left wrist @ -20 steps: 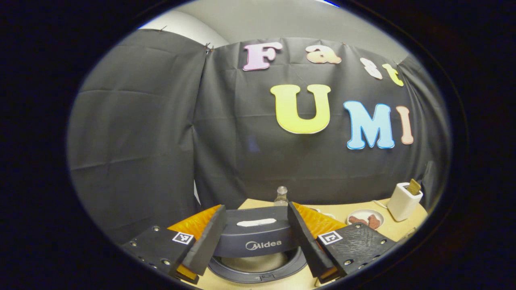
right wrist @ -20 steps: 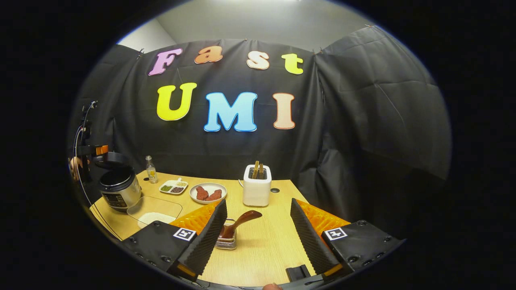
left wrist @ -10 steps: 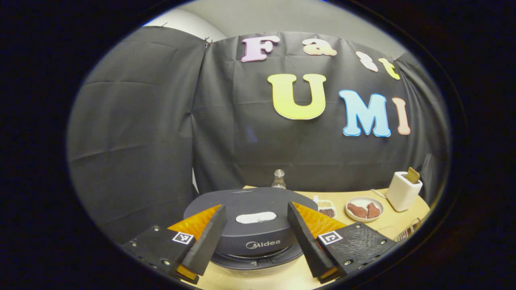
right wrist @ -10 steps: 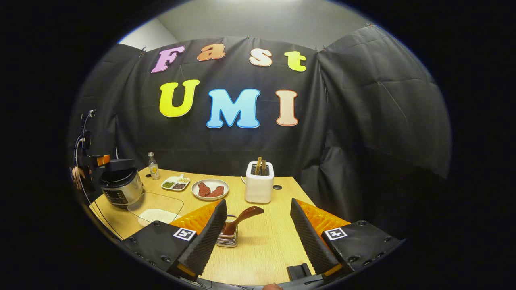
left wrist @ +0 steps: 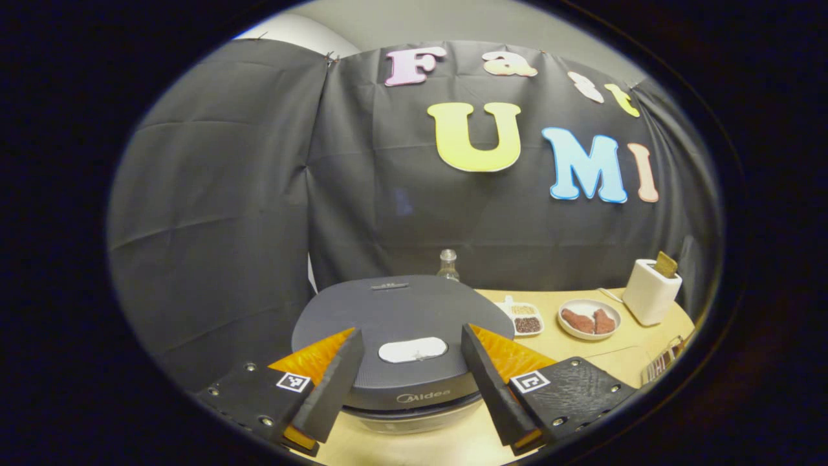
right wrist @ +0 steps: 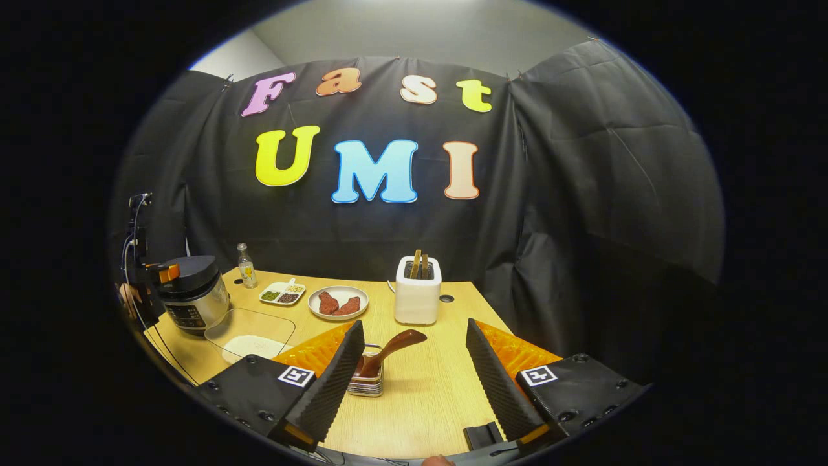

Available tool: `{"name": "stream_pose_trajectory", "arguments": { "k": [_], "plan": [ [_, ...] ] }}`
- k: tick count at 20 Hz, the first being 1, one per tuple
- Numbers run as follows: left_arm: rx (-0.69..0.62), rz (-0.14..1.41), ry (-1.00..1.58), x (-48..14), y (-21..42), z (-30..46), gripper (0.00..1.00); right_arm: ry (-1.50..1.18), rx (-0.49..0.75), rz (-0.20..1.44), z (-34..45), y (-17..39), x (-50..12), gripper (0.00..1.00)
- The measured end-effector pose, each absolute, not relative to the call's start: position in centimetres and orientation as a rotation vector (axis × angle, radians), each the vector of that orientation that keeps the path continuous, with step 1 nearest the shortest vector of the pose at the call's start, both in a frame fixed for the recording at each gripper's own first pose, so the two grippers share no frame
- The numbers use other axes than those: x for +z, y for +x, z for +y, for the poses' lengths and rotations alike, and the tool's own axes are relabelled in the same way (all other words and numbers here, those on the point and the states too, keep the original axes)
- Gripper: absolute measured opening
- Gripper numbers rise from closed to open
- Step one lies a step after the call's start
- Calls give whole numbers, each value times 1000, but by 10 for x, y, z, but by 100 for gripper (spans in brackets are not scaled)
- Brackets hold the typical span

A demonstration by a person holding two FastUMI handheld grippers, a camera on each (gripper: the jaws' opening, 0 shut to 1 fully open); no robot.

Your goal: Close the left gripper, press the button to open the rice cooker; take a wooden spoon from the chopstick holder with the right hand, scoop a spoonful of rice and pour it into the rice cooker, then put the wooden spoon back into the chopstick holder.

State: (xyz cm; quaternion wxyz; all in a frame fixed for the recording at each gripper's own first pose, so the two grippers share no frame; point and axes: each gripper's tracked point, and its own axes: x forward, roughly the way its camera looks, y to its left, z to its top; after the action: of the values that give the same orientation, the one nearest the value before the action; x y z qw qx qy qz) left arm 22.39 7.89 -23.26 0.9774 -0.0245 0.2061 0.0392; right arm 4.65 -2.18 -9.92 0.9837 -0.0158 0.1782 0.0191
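The rice cooker (left wrist: pixel 401 310) has its dark grey lid down, with a white oval patch (left wrist: pixel 413 350) near the front. My left gripper (left wrist: pixel 410 333) is open just above the lid's front, a finger on each side of the patch. In the right gripper view the cooker (right wrist: pixel 191 294) stands at the table's far left, with the left gripper (right wrist: pixel 167 272) at its lid. The brown wooden spoon (right wrist: pixel 394 343) leans in the small chopstick holder (right wrist: pixel 366 383). My right gripper (right wrist: pixel 414 323) is open just short of the spoon, holding nothing. A glass dish of rice (right wrist: pixel 249 340) lies beside the cooker.
A white toaster (right wrist: pixel 417 298) stands at the back of the wooden table (right wrist: pixel 420 401). A plate of meat (right wrist: pixel 337 303), a divided dish of grains (right wrist: pixel 279 294) and a small bottle (right wrist: pixel 244 265) sit along the back. Cables hang at the far left edge.
The cooker's lid has come down from raised to flat, hiding the inner pot. The left gripper went down with it. The right gripper barely moved.
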Motion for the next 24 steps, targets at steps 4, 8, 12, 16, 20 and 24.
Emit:
{"name": "stream_pose_trajectory", "arguments": {
  "k": [4,8,12,16,20,24],
  "plan": [
    [88,404,-42,-236,222,79,94,-41,39,363,-21,46,-102,100],
    [94,388,-41,-240,219,79,100,-45,41,371,-19,45,-104,100],
    [107,355,-43,-244,213,76,96,-54,51,378,-14,46,-106,100],
    [95,337,-12,-241,217,77,95,-72,66,375,-9,45,-103,100],
    [93,314,0,-226,219,75,94,-62,73,359,-8,49,-96,100],
    [68,250,-3,-173,210,61,93,-45,91,311,-8,53,-81,100]
  ]
}}
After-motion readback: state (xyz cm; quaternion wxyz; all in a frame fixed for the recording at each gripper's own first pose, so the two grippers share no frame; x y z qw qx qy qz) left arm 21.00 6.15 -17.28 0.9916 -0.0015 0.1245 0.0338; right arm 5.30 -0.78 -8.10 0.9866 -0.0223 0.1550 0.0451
